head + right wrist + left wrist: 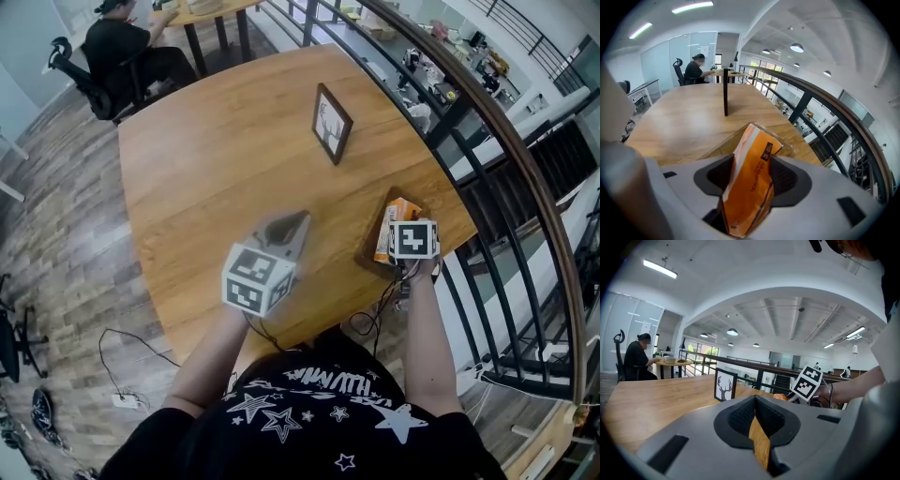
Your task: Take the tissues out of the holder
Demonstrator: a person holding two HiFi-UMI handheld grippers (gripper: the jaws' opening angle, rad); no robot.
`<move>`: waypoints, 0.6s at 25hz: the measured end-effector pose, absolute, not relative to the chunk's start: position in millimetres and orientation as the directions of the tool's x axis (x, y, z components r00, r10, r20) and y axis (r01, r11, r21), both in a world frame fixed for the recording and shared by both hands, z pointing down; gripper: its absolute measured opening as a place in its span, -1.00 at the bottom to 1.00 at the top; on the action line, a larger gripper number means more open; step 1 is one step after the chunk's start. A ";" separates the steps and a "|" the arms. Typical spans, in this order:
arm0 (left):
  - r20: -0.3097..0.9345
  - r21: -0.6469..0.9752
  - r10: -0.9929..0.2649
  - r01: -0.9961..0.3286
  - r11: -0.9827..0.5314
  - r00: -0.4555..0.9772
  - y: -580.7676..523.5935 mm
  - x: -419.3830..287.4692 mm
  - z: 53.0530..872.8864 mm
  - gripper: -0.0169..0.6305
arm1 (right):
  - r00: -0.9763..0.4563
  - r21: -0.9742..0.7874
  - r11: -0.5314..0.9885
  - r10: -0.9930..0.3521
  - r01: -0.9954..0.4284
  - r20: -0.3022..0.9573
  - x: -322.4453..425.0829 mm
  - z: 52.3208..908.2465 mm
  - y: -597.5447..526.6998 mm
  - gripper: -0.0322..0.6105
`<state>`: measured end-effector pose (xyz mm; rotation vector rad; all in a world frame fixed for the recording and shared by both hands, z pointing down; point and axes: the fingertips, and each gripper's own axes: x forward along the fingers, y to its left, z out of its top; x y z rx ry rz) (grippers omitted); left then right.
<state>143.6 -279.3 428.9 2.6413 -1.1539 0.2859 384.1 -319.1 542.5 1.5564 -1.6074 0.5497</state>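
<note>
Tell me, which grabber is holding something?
The right gripper. It pinches an orange tissue pack between its jaws. The left gripper has its jaws together, with nothing between them.

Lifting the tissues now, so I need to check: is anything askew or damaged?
The orange tissue pack sits skewed in the right gripper, its wrapper buckled where the jaws squeeze it. The holder and picture frame look fine.

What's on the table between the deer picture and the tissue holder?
Nothing: just bare wooden table between the deer picture and the tissue holder, as the head view shows.
</note>
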 end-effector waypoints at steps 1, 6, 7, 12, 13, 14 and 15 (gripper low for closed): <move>0.274 0.142 -0.691 -0.739 -0.659 0.669 -278.5 143.2 428.3 -0.91 | 0.097 0.226 0.131 -0.625 -0.965 0.775 385.1 535.4 -318.9 -0.15; 0.270 0.134 -0.692 -0.738 -0.662 0.670 -274.1 141.5 424.7 -0.91 | 0.097 0.245 0.118 -0.693 -0.962 0.715 387.0 498.9 -316.5 -0.15; 0.269 0.136 -0.694 -0.740 -0.659 0.668 -272.9 140.8 424.3 -0.91 | 0.094 0.246 0.117 -0.705 -0.962 0.703 388.1 493.5 -314.8 -0.15; 0.266 0.132 -0.699 -0.744 -0.655 0.663 -265.9 137.4 422.1 -0.91 | 0.081 0.238 0.083 -0.791 -0.968 0.606 392.0 458.9 -306.6 -0.15; 0.265 0.131 -0.700 -0.744 -0.656 0.663 -264.4 136.0 421.5 -0.91 | 0.081 0.235 0.070 -0.814 -0.969 0.576 392.4 450.7 -305.4 -0.15; 0.265 0.130 -0.700 -0.744 -0.656 0.663 -262.9 134.4 421.1 -0.91 | 0.083 0.234 0.056 -0.835 -0.971 0.544 392.7 442.3 -303.8 -0.15; 0.266 0.130 -0.700 -0.744 -0.655 0.663 -261.2 132.7 420.8 -0.91 | 0.085 0.233 0.043 -0.853 -0.972 0.514 393.0 434.2 -301.8 -0.15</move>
